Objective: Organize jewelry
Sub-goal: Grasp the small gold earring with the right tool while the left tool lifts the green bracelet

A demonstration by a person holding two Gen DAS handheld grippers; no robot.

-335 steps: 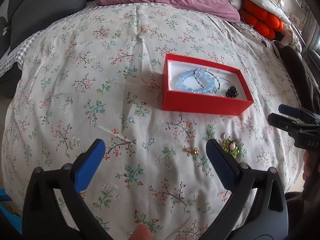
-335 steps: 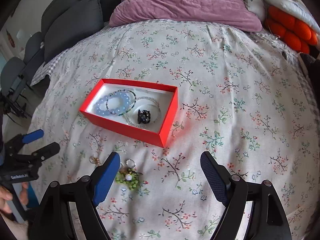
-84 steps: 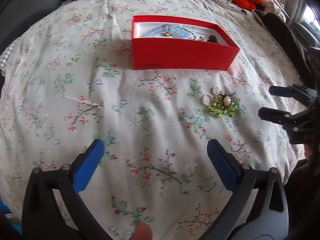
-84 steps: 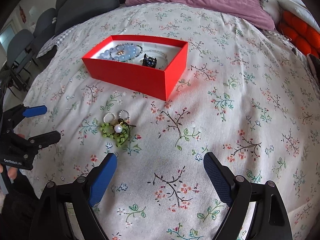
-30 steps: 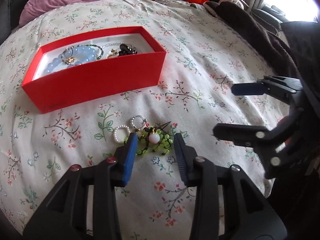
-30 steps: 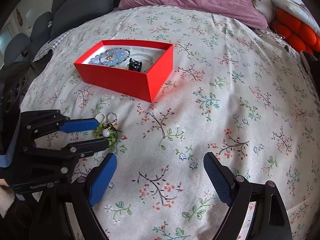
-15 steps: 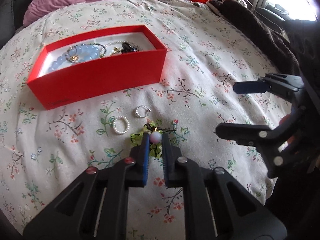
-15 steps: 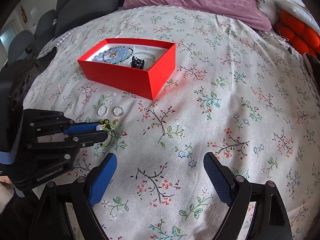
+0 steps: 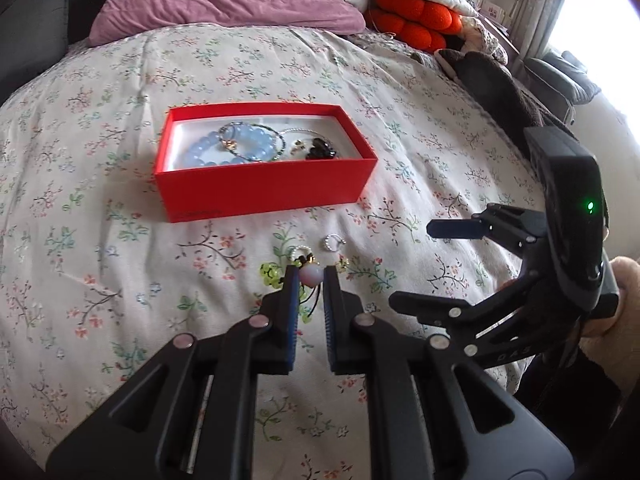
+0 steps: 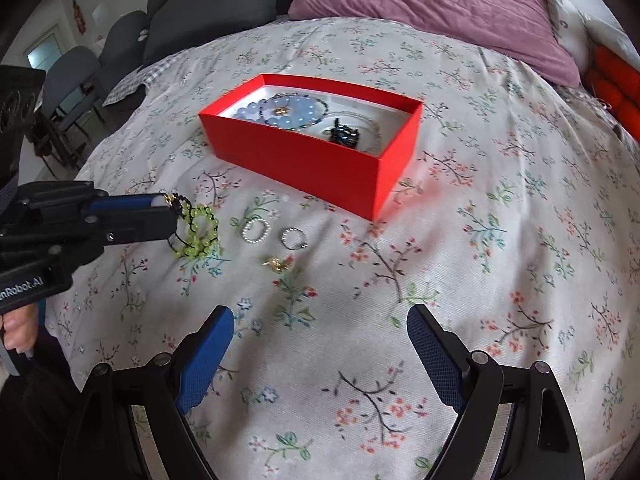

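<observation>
Floral bed (image 9: 420, 92) | left gripper (image 9: 311, 273) jaws, open a moment ago, now clamp green beaded charm (image 10: 198, 232), lifted near front edge | right gripper (image 10: 320, 344) jaws open, empty | red box (image 9: 264, 190) next.

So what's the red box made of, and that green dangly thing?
The red box looks like matte cardboard: thin, straight walls, crisp corners, white lining. The green charm in the left gripper seems glass or plastic beads, shiny and see-through, with one pearly bead.

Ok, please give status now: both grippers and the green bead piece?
Left gripper shut on green bead piece. Right gripper open, holding nothing. Red box path unobstructed.
</observation>
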